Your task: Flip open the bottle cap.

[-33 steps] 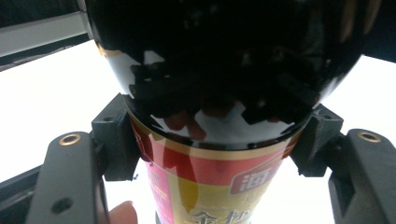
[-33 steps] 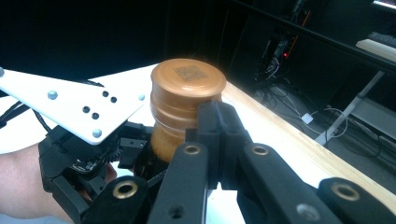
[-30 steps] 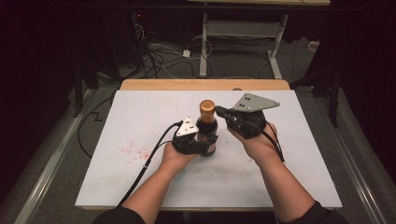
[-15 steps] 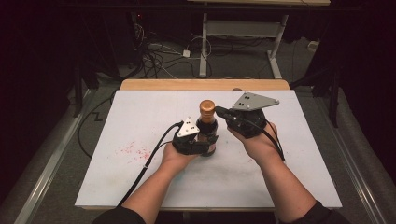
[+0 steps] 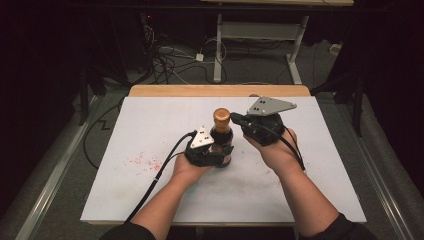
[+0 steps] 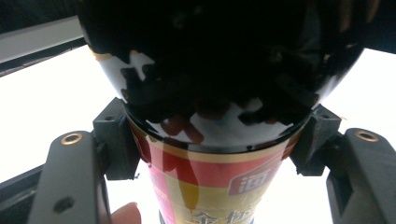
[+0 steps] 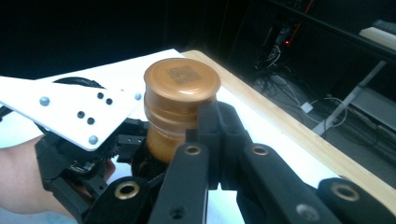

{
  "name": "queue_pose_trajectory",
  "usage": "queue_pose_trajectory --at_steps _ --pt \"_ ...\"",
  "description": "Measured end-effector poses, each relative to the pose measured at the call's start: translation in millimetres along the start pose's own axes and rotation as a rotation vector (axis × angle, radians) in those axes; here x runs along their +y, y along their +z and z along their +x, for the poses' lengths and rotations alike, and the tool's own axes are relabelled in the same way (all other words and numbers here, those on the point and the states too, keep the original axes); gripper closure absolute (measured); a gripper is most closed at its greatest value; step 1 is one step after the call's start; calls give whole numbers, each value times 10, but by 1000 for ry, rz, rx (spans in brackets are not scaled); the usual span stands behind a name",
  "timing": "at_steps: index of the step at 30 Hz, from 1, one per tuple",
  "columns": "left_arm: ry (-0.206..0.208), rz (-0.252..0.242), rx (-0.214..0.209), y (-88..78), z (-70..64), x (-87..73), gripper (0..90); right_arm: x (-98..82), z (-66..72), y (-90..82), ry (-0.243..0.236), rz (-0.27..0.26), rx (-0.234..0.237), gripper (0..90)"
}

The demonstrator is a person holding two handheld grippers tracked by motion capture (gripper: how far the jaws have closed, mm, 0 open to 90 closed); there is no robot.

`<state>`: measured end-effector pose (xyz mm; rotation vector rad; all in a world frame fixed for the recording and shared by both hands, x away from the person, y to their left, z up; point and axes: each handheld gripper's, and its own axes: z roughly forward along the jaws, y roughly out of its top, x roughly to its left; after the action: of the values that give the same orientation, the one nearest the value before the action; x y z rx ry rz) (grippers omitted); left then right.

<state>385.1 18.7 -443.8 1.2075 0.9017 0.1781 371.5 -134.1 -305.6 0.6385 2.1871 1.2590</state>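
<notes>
High view: a dark bottle with a copper cap stands upright near the middle of the white table. The left gripper clamps the bottle's body from the near-left; the right gripper reaches its jaws toward the cap from the right.

Left gripper view: both jaws press the bottle just under its dark shoulder, above the red and gold label.

Right gripper view: the jaws sit together, their tips touching the cap's right side, not around it.
</notes>
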Motion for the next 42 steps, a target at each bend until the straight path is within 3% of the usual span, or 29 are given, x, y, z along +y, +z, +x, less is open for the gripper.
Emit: queue_pose_trajectory --at_steps 1,2,3,4,5,6,7,8,9,10,11,12,14,26,27,28,29,30,31,32,33,36,37,38,39,40,42 --pt "6 8 8 -5 7 2 302 9 7 5 -3 3 -1 900" --pt "73 71 7 -45 46 13 302 19 15 12 -11 6 -6 900" --pt "84 83 0 -58 60 17 303 29 19 15 -18 7 -3 900" --pt "-1 5 0 2 11 -1 304 41 19 10 -10 8 4 900" --pt "-12 -12 -4 48 -32 -18 303 62 17 -98 47 -180 29 900" --pt "100 88 4 28 -4 -9 302 159 61 -254 32 -329 31 900" --pt "113 102 9 46 -16 -8 300 285 105 -297 -38 -318 -2 900" --pt "116 110 12 48 -17 0 299 354 89 -262 -21 -258 20 900" --pt "106 111 16 37 -4 10 298 364 75 -239 -14 -223 10 900" --pt "26 50 26 56 -18 10 296 338 50 -230 -5 -210 17 900" --pt "68 92 11 -3 46 23 295 301 27 -226 11 -199 37 900" --pt "62 85 3 -18 61 23 295 262 19 -228 1 -192 15 900" --pt "77 89 2 -20 51 13 293 188 -19 -217 24 -187 23 900" --pt "66 71 -6 -25 58 4 288 -43 -73 -151 30 -116 9 900" --pt "-6 12 -4 16 12 -1 288 -55 -73 -144 30 -110 12 900" --pt "-13 6 -8 19 9 -1 288 -63 -72 -140 26 -100 15 900" --pt "64 70 -6 -24 59 5 287 -69 -66 -134 24 -93 14 900" --pt "64 71 -7 -24 60 6 287 -71 -63 -132 18 -86 18 900" --pt "-10 12 -7 15 14 2 287 -69 -55 -125 14 -78 20 900" --pt "62 72 -6 -25 63 8 287 -70 -48 -122 10 -71 19 900" --pt "-10 10 -5 16 10 -1 287 -73 -46 -115 7 -66 21 900" --pt "-15 2 -9 17 8 -4 287 -89 -28 -84 -1 -44 28 900" --pt "63 67 -6 -27 60 3 286 -92 -22 -77 -2 -42 32 900" --pt "63 67 -5 -26 60 3 287 -93 -18 -74 -5 -37 35 900" --pt "-11 7 -4 17 11 -2 287 -93 -14 -70 -5 -33 36 900" --pt "61 66 -4 -23 61 4 287 -92 -10 -67 -10 -30 36 900" --pt "61 63 -7 -26 62 -1 287 -88 -7 -66 -20 -19 35 900"
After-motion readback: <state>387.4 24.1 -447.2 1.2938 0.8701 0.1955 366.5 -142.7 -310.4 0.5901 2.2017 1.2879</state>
